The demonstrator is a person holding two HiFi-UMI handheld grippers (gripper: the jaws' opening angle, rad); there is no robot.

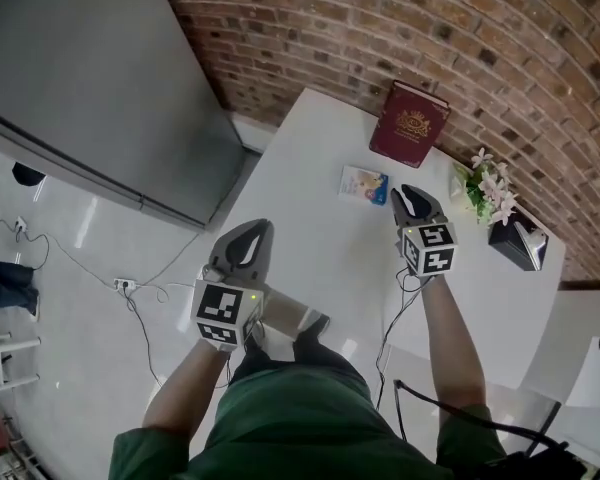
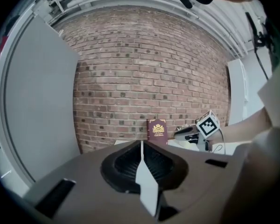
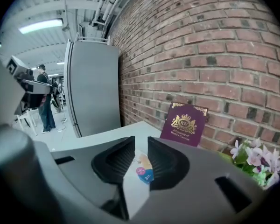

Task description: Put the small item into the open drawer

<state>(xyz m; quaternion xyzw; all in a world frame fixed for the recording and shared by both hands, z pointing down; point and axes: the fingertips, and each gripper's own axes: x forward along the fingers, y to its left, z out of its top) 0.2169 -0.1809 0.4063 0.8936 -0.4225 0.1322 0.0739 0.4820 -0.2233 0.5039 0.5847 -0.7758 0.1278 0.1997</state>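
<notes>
A small blue and white packet (image 1: 364, 184) lies flat on the white table (image 1: 300, 208), in front of a maroon book. My right gripper (image 1: 412, 194) hovers just right of the packet with its jaws a little apart and nothing between them. In the right gripper view (image 3: 138, 160) the packet (image 3: 143, 168) shows through the gap, on the table ahead. My left gripper (image 1: 253, 231) hangs over the table's left front edge, shut and empty. From the left gripper view (image 2: 141, 146) the right gripper (image 2: 189, 133) is off to the right. No drawer can be made out.
The maroon book (image 1: 410, 123) leans on the brick wall. White flowers (image 1: 488, 190) and a black object (image 1: 520, 240) stand at the table's right end. A tall grey cabinet (image 1: 100, 78) stands left of the table. Cables lie on the floor (image 1: 130, 288).
</notes>
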